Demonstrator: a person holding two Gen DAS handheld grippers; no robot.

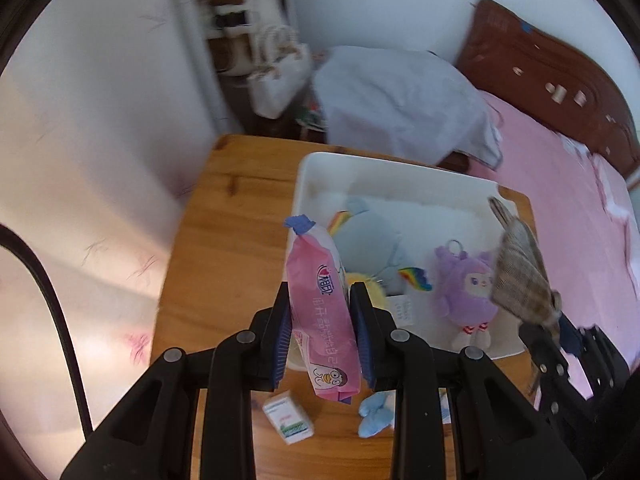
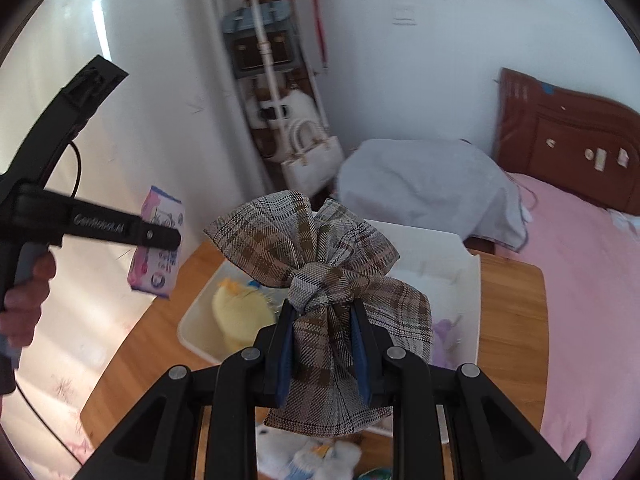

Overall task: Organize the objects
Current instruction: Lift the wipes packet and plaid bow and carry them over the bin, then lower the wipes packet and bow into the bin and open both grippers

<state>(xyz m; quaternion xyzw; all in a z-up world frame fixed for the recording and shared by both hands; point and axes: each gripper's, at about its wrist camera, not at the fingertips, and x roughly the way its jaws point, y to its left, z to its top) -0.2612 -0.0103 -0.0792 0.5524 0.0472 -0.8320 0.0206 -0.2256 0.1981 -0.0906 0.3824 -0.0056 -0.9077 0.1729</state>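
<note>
My left gripper [image 1: 320, 300] is shut on a pink tissue pack [image 1: 320, 292], held upright above the near left edge of the white bin [image 1: 316, 168]. The pack also shows in the right wrist view [image 2: 160, 248], gripped by the left gripper [image 2: 176, 240]. My right gripper [image 2: 322, 312] is shut on a plaid fabric bow [image 2: 316, 252], held above the bin [image 2: 468, 280]. The bow shows at the right in the left wrist view [image 1: 516, 268]. In the bin lie a purple plush doll [image 1: 468, 284], a grey-blue plush with rainbow wings [image 1: 364, 240] and a yellow plush [image 2: 238, 316].
The bin sits on a wooden table [image 1: 224, 248] against a white wall. A small white box [image 1: 288, 422] and a blue plush piece [image 1: 374, 414] lie on the table near me. A pink bed [image 1: 568, 208] with a brown headboard stands to the right.
</note>
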